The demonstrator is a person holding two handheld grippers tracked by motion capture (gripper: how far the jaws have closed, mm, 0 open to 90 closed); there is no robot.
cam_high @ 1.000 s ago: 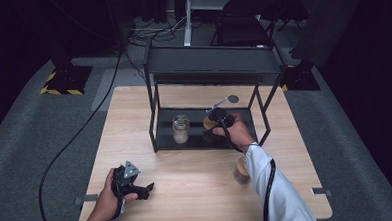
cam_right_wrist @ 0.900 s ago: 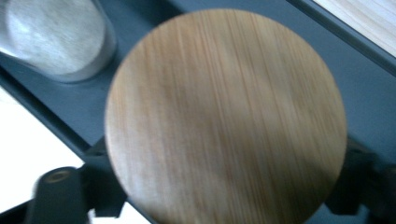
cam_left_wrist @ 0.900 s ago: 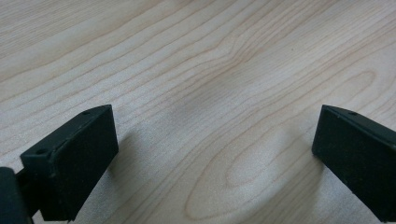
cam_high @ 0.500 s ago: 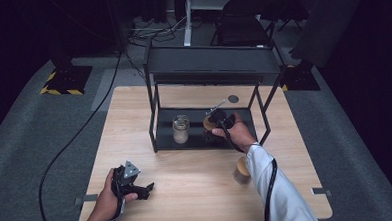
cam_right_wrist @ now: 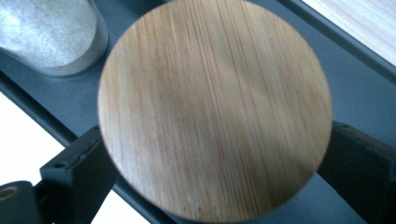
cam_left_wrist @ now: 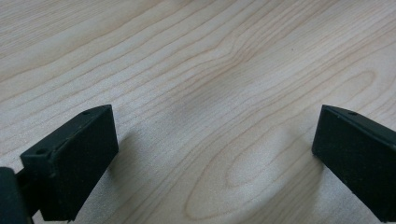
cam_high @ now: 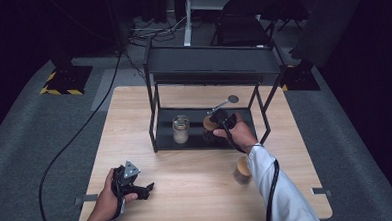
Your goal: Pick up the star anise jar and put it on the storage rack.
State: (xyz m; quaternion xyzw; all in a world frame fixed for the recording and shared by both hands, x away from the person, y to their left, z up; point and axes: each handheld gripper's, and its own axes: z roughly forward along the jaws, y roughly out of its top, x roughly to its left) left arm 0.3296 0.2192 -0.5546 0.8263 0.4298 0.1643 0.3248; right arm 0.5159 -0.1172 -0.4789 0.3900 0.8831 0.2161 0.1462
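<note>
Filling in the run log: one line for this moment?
right gripper: jaws just opened, straddling wooden-lidded jar on rack shelf | left gripper: open over table

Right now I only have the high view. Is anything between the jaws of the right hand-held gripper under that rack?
Observer: Yes. A round bamboo lid sits between the jaws of the right hand-held gripper, which have just been opening. They flank it without visibly pressing.
Operator: And the left one?
Observer: The left hand-held gripper stands wide open over bare table, with nothing between its jaws.
Operator: What's near the lid?
Observer: A glass jar with pale grainy contents, beside it on the dark rack shelf.
</note>
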